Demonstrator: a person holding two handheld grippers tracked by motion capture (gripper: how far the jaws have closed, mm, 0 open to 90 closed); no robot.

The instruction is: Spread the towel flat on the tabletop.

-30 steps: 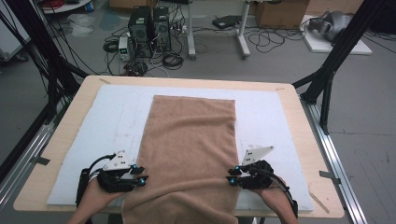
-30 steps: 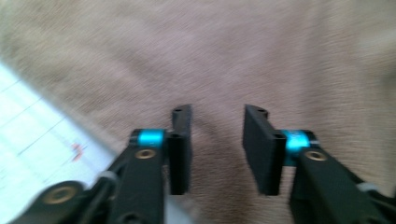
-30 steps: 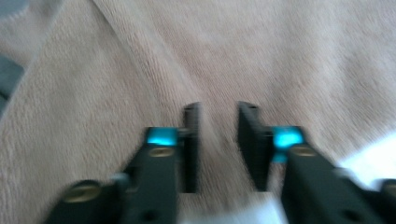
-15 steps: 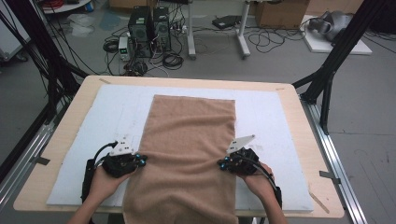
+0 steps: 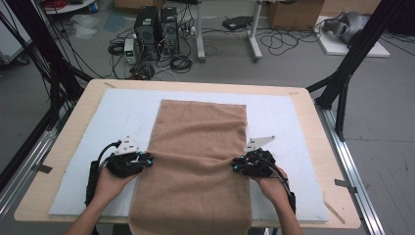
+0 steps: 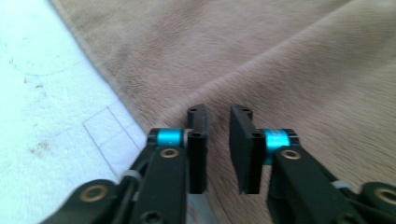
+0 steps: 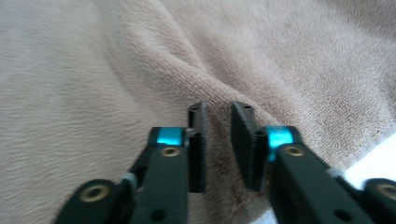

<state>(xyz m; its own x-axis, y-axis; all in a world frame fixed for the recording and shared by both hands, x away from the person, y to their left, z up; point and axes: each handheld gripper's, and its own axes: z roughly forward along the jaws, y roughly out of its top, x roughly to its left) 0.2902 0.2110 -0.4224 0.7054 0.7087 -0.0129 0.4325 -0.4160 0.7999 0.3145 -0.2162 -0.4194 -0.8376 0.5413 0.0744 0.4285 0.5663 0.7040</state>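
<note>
- The brown towel (image 5: 198, 156) is spread lengthwise on the white mat (image 5: 288, 117), its near end hung over the table edge.
- A ridge is raised across it between the grippers, seemingly for folding.
- The left gripper (image 5: 147, 160) and right gripper (image 5: 236, 167) are set at opposite side edges, jaws just opened narrowly, nothing clamped.

No legible text, labels or numbers, distant floor equipment perhaps too blurred to read
</note>
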